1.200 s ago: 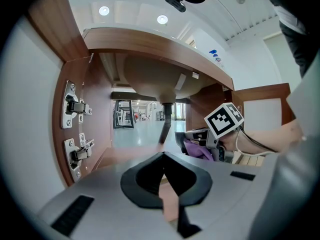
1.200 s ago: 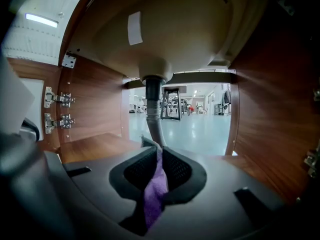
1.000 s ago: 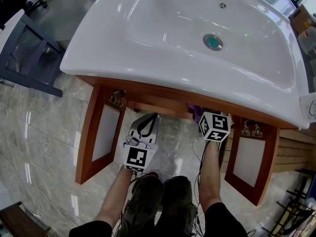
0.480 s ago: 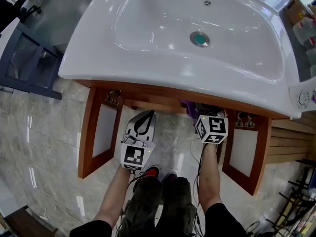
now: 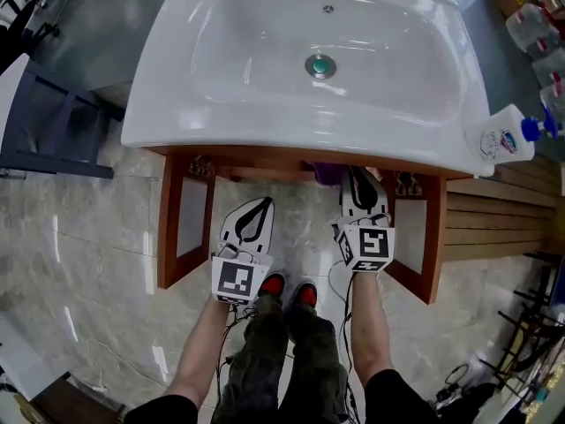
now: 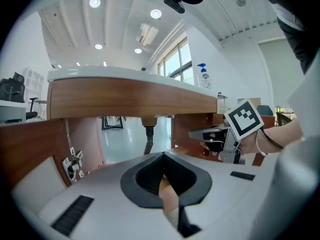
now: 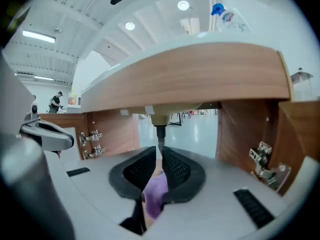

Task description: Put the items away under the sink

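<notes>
A white sink (image 5: 177, 122) tops a wooden cabinet whose two doors (image 5: 181, 228) (image 5: 422, 237) hang open. A purple item (image 5: 325, 173) lies inside, half hidden by the sink's front edge; the right gripper view shows it (image 7: 156, 191) through the gap below the jaws. My right gripper (image 5: 355, 177) (image 7: 160, 151) points into the opening just right of it, jaws together, nothing pinched between the pads. My left gripper (image 5: 261, 205) (image 6: 162, 156) hovers outside the cabinet front, left of centre, shut and empty. The cabinet floor is mostly hidden.
A white bottle with a blue cap (image 5: 499, 138) (image 7: 225, 14) rests on the sink's right rim. The drain pipe (image 7: 159, 129) (image 6: 148, 134) drops down in the middle of the cabinet. Door hinges (image 7: 265, 161) stick out on the right side wall. Marble floor surrounds the person's feet.
My right gripper has drawn back out from under the sink toward the person. The left gripper has barely moved. The view has pulled back, bringing the bottle into sight.
</notes>
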{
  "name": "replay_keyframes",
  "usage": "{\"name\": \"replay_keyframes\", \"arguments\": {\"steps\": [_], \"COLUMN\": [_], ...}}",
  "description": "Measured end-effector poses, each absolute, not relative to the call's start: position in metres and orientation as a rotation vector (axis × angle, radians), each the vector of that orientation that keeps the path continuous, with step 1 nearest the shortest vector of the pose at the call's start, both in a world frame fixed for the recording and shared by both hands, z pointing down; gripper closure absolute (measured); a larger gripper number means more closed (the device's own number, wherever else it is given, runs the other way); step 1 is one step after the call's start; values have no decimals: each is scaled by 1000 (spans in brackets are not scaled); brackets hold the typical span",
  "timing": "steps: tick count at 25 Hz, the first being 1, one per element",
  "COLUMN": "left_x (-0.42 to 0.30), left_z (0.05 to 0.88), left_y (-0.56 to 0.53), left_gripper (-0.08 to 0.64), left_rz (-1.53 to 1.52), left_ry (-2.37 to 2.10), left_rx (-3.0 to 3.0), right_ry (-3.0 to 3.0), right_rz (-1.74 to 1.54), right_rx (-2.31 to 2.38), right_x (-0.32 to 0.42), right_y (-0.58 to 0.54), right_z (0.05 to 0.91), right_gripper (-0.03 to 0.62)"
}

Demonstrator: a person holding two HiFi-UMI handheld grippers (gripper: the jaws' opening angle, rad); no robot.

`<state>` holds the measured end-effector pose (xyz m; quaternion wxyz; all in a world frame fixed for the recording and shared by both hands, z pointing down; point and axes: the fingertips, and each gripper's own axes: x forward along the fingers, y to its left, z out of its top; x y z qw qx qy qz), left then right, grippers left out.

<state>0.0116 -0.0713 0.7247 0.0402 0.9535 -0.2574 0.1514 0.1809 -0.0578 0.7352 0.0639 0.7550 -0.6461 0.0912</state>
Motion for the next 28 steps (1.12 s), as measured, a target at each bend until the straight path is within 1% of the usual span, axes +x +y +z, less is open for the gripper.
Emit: {"name": "replay_keyframes", "arguments": {"steps": [5,21,28], "left_x": [22,51,61], "left_z": [674,485,414], "left_y": [-56,-37,-31], "left_gripper": [554,554,554], "left_rz": [440,356,306], "left_ry": [-754,-672,-620], "left_rx": [2940,3026,3076], "right_ry": [-1954,-1867,-1830], "right_rz": [270,224,178], "right_rx": [2288,2425,2481], "right_x": [173,198,196], "right_y": [-34,26,51], "right_z": [685,495,421], "right_gripper": [546,555,555]}}
